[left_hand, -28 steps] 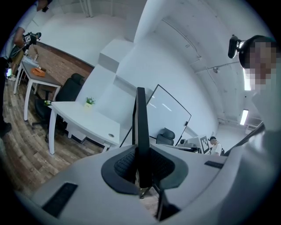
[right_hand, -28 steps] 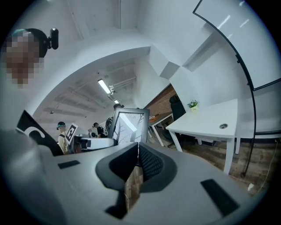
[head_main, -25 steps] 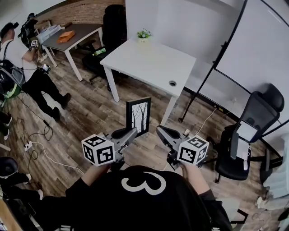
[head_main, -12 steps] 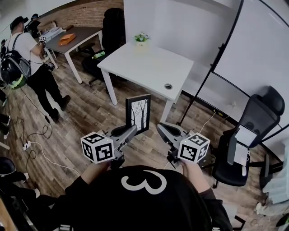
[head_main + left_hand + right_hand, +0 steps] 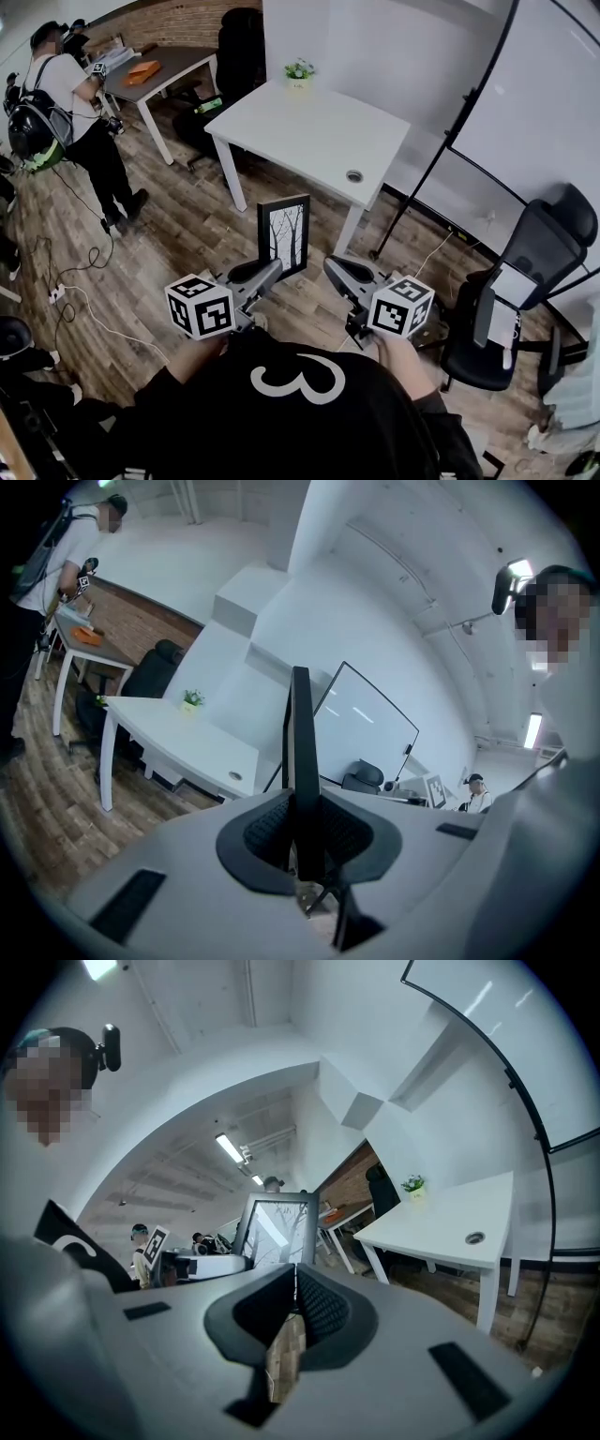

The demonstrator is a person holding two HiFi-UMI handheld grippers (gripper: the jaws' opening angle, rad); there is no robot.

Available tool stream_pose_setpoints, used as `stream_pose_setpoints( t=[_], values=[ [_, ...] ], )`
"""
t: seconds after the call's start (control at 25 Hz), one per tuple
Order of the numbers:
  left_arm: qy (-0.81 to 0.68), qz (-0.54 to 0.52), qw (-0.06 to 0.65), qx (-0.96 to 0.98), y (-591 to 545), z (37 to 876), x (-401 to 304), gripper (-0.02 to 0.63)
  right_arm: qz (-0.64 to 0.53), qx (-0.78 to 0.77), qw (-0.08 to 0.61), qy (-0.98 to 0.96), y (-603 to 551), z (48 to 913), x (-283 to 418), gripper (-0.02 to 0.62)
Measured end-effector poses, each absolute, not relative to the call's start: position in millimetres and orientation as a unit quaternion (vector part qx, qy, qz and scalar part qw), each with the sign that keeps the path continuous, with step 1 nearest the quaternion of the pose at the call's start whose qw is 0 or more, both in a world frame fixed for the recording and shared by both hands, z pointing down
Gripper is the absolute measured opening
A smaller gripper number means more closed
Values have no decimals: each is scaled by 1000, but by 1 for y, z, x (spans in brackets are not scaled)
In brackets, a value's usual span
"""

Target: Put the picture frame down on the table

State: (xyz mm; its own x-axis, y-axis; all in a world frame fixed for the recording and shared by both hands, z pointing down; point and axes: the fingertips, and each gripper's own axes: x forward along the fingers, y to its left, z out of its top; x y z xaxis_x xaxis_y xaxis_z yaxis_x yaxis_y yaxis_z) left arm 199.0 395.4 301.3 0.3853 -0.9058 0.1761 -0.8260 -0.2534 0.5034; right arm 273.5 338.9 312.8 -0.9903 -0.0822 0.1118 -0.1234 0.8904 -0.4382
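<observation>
- Picture frame [image 5: 286,234]: upright between the jaws of the left gripper [image 5: 270,270], just ahead and left of the right gripper [image 5: 330,268].
- Table [image 5: 309,131]: ahead of both grippers, beyond the frame.
- Potted plant [image 5: 299,71]: on the table's far edge.
- Office chair [image 5: 539,230]: right of the right gripper.
- Whiteboard [image 5: 534,112]: ahead-right, behind the chair.
- Person with backpack [image 5: 70,103]: far ahead-left of the left gripper, beside a second table [image 5: 169,67].
</observation>
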Motion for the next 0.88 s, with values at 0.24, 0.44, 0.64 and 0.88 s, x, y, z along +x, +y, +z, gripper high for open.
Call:
stream_pose_setpoints(
  t=[0.24,0.44,0.64,0.88],
  values=[
    [-543,-80,283,786,382,312,178,63,233,60,55,-969,324,320,252,25],
    [-533,-78,304,786,354,324,151,63,250,76,65,-963,297,332,229,25],
    [-519,-69,325,788,310,337,115,63,272,93,72,-955,259,349,197,25],
    [-495,-56,334,800,256,340,71,63,285,119,72,-948,212,356,154,25]
  ],
)
